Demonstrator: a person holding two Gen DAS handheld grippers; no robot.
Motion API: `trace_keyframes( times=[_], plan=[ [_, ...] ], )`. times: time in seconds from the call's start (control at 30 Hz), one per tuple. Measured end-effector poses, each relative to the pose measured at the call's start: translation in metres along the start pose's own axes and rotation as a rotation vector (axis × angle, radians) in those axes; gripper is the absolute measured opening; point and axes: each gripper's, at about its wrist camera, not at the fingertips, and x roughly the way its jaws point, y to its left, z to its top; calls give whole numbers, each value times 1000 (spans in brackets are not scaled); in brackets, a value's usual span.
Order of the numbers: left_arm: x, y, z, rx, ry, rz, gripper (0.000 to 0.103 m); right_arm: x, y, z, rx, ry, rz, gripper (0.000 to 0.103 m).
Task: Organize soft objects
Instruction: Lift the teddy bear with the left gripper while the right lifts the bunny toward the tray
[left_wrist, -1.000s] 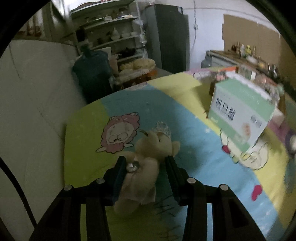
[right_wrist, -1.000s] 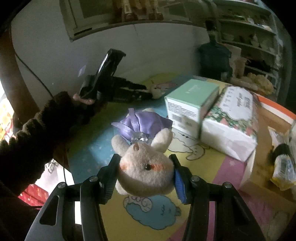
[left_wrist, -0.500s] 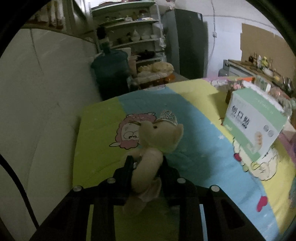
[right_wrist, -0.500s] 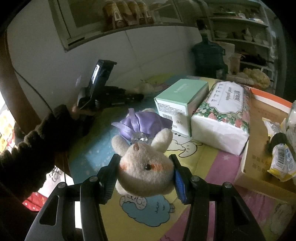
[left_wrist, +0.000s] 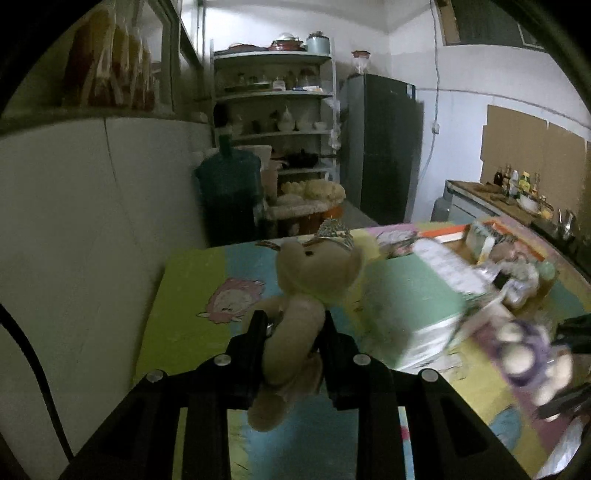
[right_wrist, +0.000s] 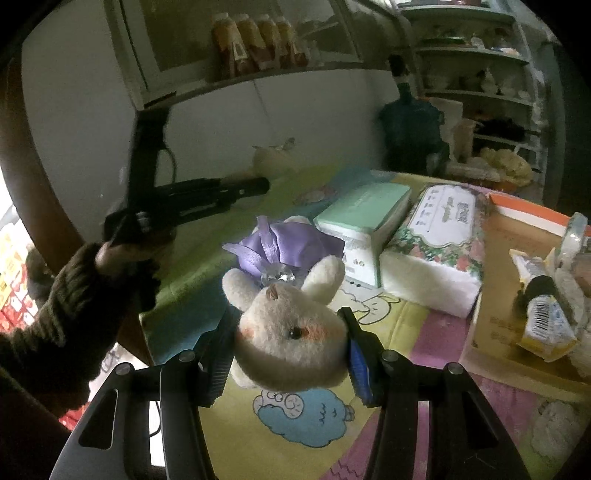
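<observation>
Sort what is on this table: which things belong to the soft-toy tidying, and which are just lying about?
Job:
- tan bear with tiara, clamped in left tool
- white bunny in purple dress, clamped in right tool

Lying about:
- green-topped box
- floral tissue pack
- cardboard tray of snack packets
- water jug

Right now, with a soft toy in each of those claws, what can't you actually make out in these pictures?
- Left wrist view: the rabbit toy and green box are smeared by motion blur.
- Left wrist view: the crowned bear's lower body is hidden between the left gripper's fingers.
- Right wrist view: the rabbit's purple dress is hidden behind its head; the right gripper covers its cheeks.
- Right wrist view: the tissue pack print is too small.
</observation>
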Motion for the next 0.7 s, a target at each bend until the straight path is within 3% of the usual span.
trace_keyframes(
  times=[0.1, 0.23, 0.7],
  plan=[
    [-9, -17, 5, -61, 38, 16, 28, -9, 0, -1, 8, -18, -22, 55],
    [-23, -38, 3, -119, 22, -15, 28, -22, -1, -2, 13, -43, -75, 55],
    [-28, -105, -1, -146, 1, -58, 28, -79, -26, -15, 63, -123, -237, 55]
  ],
)
